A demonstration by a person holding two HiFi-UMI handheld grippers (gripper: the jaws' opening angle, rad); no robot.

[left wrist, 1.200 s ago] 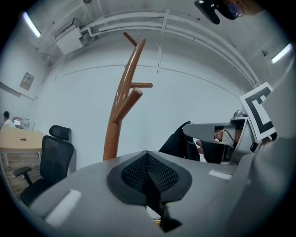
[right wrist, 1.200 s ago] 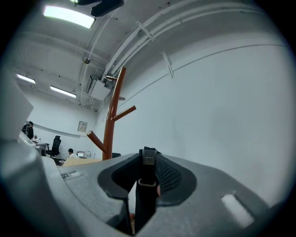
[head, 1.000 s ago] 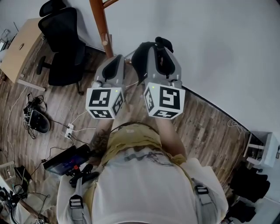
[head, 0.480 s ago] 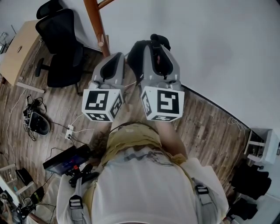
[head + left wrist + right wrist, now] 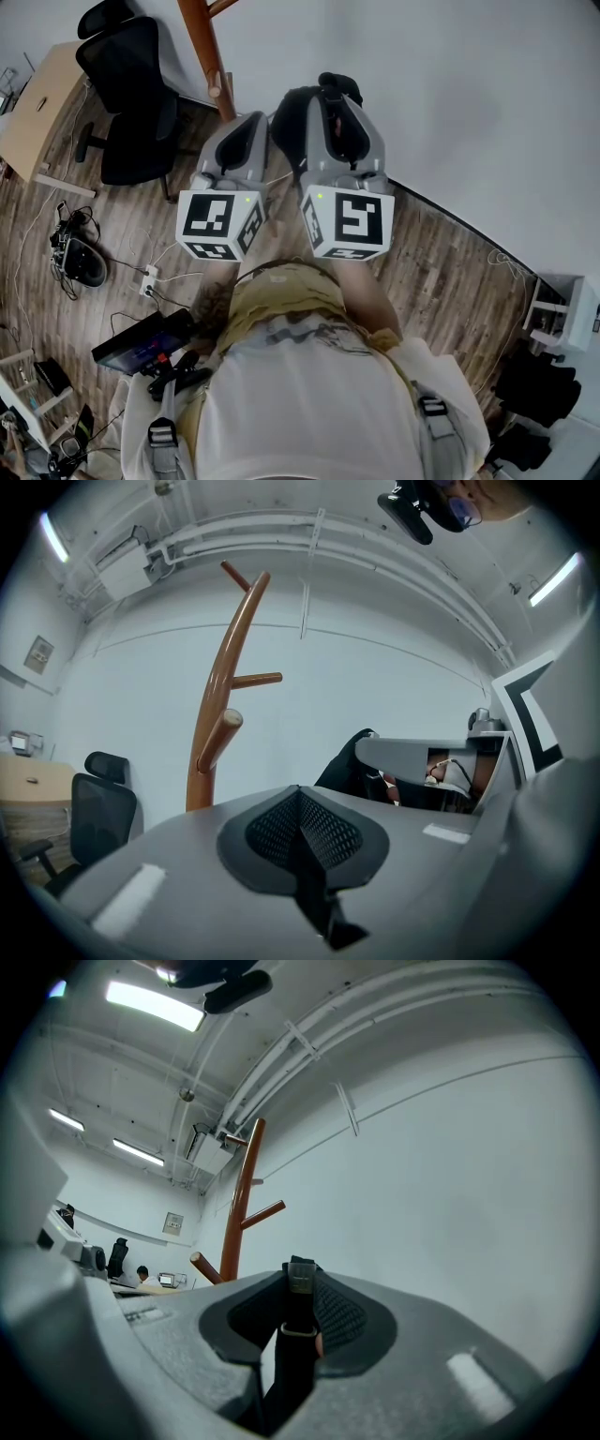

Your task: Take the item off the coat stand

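Note:
The brown wooden coat stand [image 5: 208, 56] rises at the upper left of the head view, and its pegs [image 5: 225, 696] are bare in both gripper views. A black bag [image 5: 292, 127] hangs off the stand, between the grippers and the white wall. My right gripper [image 5: 337, 92] is raised, with the bag's black strap [image 5: 298, 1335] running up between its pads, and its jaws are closing on that strap. Close beside it on the left, my left gripper [image 5: 249, 122] is shut with nothing in it. The bag's edge [image 5: 352, 761] shows behind the right gripper in the left gripper view.
A black office chair [image 5: 131, 103] and a wooden desk [image 5: 42, 94] stand left of the coat stand. Cables, a power strip and devices [image 5: 80, 258] lie on the wood floor at left. A white cabinet [image 5: 562, 323] and dark bags sit at the right.
Both grippers and the bag have shifted slightly up and to the left in the head view over the last second. The right gripper still has the strap.

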